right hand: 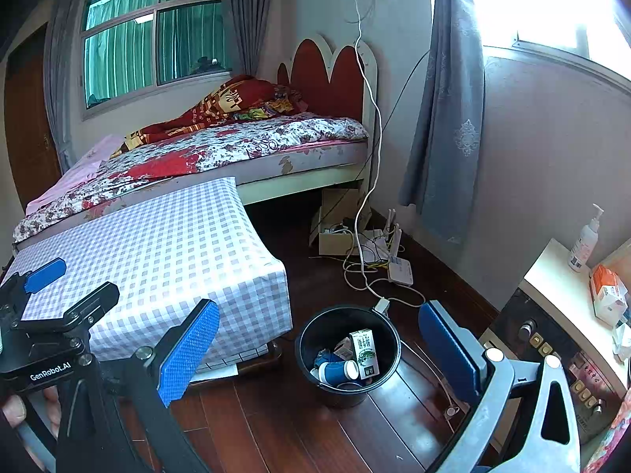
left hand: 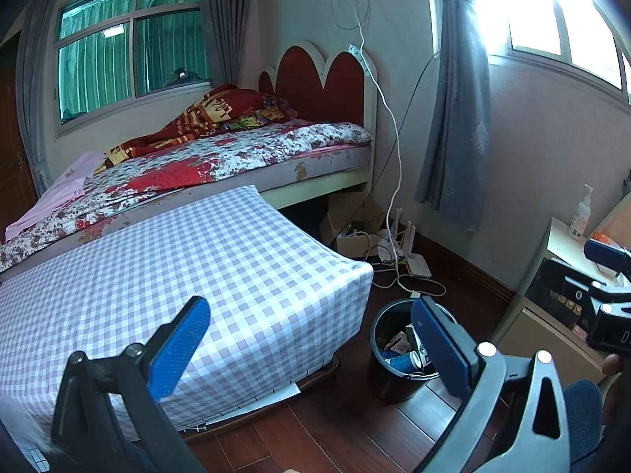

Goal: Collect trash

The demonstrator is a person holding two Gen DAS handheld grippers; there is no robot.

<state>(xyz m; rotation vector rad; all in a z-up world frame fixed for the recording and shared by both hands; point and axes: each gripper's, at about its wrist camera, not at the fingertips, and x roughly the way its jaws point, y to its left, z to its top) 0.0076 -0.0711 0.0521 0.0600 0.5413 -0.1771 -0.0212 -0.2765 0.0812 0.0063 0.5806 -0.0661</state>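
While both claws gape w/ nothing held, bin [right hand: 348,354] holds carton [right hand: 364,352], cup [right hand: 338,371].

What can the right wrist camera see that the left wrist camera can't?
Only the right wrist view shows the green-and-white carton standing in the trash bin, the orange packet on the side cabinet, and the left tool from outside. Only the left wrist view shows the right tool from outside at its right edge; here one finger hides part of the bin. Both show the checked cloth, the bed, the white router on the floor, the pump bottle, and open, empty tools.
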